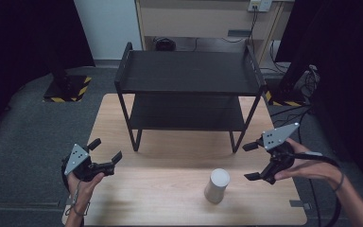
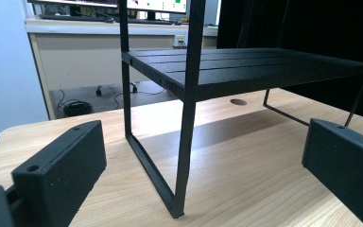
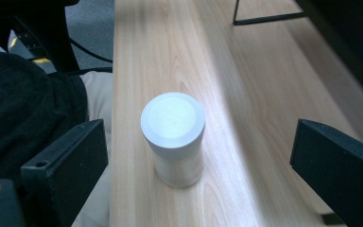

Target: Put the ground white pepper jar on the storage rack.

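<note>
- Currently: approach step, as I judge it; your right gripper (image 1: 254,161) faces the canister (image 1: 217,185), jaws wide apart, holding nothing.
- Canister: white, upright, on the table (image 1: 170,156) near its front edge, in front of the rack (image 1: 189,71), well apart from it.
- Left gripper (image 1: 106,152): jaws wide apart, empty, near the table's left edge, pointed at the rack's leg (image 2: 187,118).
- Next move, likely: bring your right jaws around the canister's sides, level, then close.
- Edges: front edge lies close to the canister; avoid nudging it that way.
- Room: bare wood between canister and rack; both shelves bare.
</note>
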`<action>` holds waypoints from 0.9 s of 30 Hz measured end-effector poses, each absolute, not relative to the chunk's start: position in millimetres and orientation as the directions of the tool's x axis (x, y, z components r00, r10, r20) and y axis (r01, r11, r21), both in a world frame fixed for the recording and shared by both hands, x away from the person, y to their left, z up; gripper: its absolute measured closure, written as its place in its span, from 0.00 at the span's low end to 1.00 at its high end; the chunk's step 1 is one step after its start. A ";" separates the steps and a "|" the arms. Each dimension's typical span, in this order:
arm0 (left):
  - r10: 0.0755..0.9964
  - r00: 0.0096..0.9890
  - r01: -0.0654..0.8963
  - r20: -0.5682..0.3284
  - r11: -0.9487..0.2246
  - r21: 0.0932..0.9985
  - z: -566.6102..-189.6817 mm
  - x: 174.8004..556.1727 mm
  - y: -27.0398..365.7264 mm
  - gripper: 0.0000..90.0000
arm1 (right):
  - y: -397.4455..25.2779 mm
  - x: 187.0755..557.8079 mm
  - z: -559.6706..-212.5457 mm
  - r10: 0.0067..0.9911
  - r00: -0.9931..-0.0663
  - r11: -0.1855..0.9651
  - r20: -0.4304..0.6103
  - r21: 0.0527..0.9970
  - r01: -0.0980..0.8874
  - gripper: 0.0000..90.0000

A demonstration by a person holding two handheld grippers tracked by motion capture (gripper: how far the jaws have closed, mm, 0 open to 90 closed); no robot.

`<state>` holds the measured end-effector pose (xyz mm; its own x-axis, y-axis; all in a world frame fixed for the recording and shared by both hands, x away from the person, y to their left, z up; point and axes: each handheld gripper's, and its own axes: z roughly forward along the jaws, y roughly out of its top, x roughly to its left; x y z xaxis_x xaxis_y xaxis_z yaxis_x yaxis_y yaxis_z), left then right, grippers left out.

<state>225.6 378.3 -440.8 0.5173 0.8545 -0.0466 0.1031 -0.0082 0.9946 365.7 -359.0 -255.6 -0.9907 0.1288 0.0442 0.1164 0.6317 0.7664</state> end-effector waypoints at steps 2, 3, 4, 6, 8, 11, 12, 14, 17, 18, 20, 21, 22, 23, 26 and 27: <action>0.854 0.518 0.103 -0.046 -0.009 0.995 -440.8 225.8 378.3 0.00 | -354.1 367.9 -263.5 0.115 -0.992 0.636 0.055 0.763 0.116 0.05; 0.854 0.518 0.105 -0.047 -0.009 0.994 -440.7 225.9 378.1 0.00 | -351.2 368.9 -267.0 0.108 -0.992 0.639 0.058 0.760 0.114 0.05; 0.854 0.518 0.105 -0.047 -0.009 0.994 -440.7 225.9 378.1 0.00 | -351.2 368.9 -267.0 0.108 -0.992 0.639 0.058 0.760 0.114 0.05; 0.854 0.519 0.105 -0.047 -0.010 0.994 -440.6 225.9 378.0 0.00 | -341.6 371.8 -277.7 0.089 -0.994 0.649 0.067 0.753 0.109 0.05; 0.854 0.519 0.106 -0.046 -0.011 0.994 -440.5 225.9 377.9 0.00 | -336.0 373.1 -282.3 0.080 -0.994 0.657 0.071 0.746 0.106 0.05; 0.853 0.520 0.106 -0.044 -0.013 0.994 -440.2 225.9 377.6 0.00 | -329.8 376.3 -291.8 0.066 -0.995 0.651 0.079 0.752 0.103 0.05; 0.853 0.520 0.106 -0.043 -0.014 0.994 -440.2 225.9 377.5 0.00 | -327.5 377.1 -294.6 0.059 -0.995 0.651 0.077 0.753 0.097 0.06; 0.853 0.521 0.106 -0.043 -0.014 0.994 -440.2 226.0 377.5 0.00 | -322.4 378.6 -300.0 0.048 -0.996 0.652 0.080 0.752 0.092 0.06; 0.853 0.521 0.107 -0.045 -0.012 0.994 -440.3 226.2 377.8 0.00 | -314.1 379.5 -306.5 0.032 -0.996 0.660 0.081 0.747 0.081 0.06; 0.853 0.520 0.107 -0.045 -0.012 0.994 -440.3 226.2 377.8 0.00 | -311.6 379.6 -308.7 0.026 -0.997 0.661 0.077 0.746 0.075 0.06; 0.853 0.521 0.106 -0.044 -0.013 0.994 -440.2 226.0 377.8 0.00 | -307.5 379.8 -312.8 0.021 -0.997 0.663 0.076 0.745 0.071 0.07; 0.852 0.521 0.105 -0.044 -0.013 0.994 -440.2 225.9 377.9 0.00 | -305.5 379.5 -314.8 0.017 -0.997 0.665 0.070 0.744 0.064 0.07; 0.852 0.521 0.105 -0.044 -0.013 0.994 -440.2 225.9 378.0 0.00 | -303.7 379.0 -316.7 0.014 -0.998 0.667 0.063 0.743 0.057 0.08; 0.852 0.521 0.106 -0.045 -0.012 0.994 -440.3 226.0 378.0 0.00 | -302.2 379.2 -318.9 0.012 -0.998 0.667 0.064 0.743 0.056 0.08; 0.852 0.521 0.106 -0.046 -0.012 0.994 -440.4 226.3 377.9 0.00 | -297.3 377.5 -323.0 0.003 -0.999 0.678 0.042 0.734 0.033 0.10; 0.852 0.522 0.106 -0.046 -0.012 0.994 -440.3 226.4 377.8 0.00 | -296.1 377.1 -324.4 0.001 -0.999 0.680 0.038 0.733 0.029 0.11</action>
<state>226.4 377.8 -440.3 0.5220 0.8518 -0.0455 0.1065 -0.0121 0.9942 377.1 -296.1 -324.4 -0.9993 0.0013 0.0382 0.0289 0.6800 0.7326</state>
